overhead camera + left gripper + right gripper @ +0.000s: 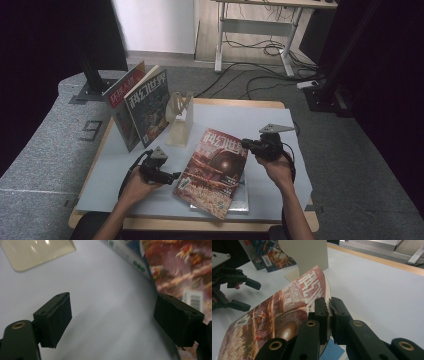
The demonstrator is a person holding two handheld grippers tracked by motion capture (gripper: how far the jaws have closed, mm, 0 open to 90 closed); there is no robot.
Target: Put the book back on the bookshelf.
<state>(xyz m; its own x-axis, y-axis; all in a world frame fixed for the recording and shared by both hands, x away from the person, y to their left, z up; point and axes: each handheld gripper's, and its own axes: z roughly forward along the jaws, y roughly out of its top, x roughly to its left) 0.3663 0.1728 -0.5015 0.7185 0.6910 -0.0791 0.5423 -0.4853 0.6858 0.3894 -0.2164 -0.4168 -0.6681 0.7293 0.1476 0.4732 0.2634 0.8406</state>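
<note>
A red magazine (216, 170) lies tilted near the table's front, with its far right corner raised. My right gripper (246, 146) is shut on that corner; in the right gripper view the jaws (329, 302) pinch the edge of the cover (274, 322). My left gripper (176, 176) stands open at the magazine's near left edge, nothing between its jaws. In the left gripper view its jaws (112, 312) frame bare table, with the magazine (180, 270) just beyond the right pad. The right gripper view also catches the left gripper (253, 296) farther off.
A pale bookend (181, 120) stands mid-table, and two magazines (150, 107) lean upright on its left. Another flat book (240, 200) lies under the red one. The grey table top (260, 120) is bare at right. Desk legs and cables (260, 50) lie beyond.
</note>
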